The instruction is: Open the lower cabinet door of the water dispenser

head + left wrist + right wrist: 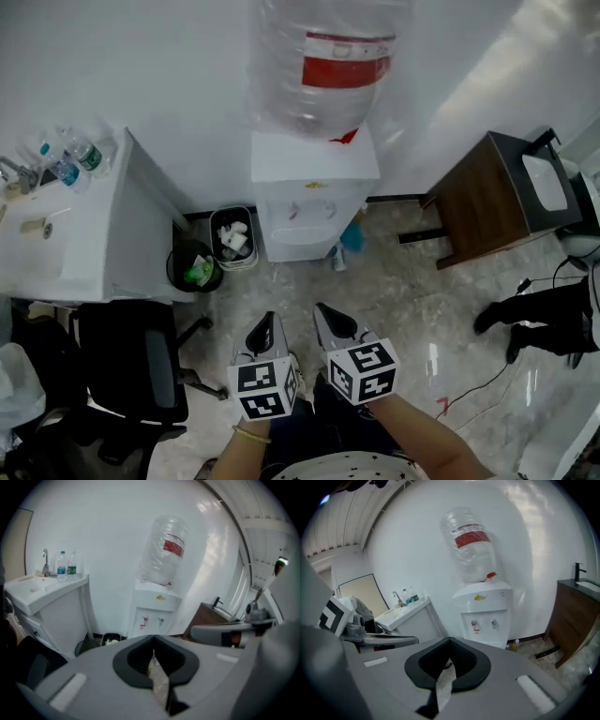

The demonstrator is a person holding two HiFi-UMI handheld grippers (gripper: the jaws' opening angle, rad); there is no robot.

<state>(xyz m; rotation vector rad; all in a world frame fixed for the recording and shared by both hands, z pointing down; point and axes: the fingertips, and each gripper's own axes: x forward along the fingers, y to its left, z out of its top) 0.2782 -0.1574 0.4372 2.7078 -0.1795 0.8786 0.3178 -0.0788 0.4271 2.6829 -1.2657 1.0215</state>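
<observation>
Clenched on nothing and side by side, the left gripper [263, 330] and right gripper [330, 323] point toward the water dispenser [309, 202], well ahead of them by the wall. The trash bin [232, 239], ahead-left, shows overhead and in the left gripper view only.

Water dispenser [314, 202] against wall [169, 66], bin [232, 239] and sink counter [84, 234] to its left, side table [487, 197] right.
</observation>
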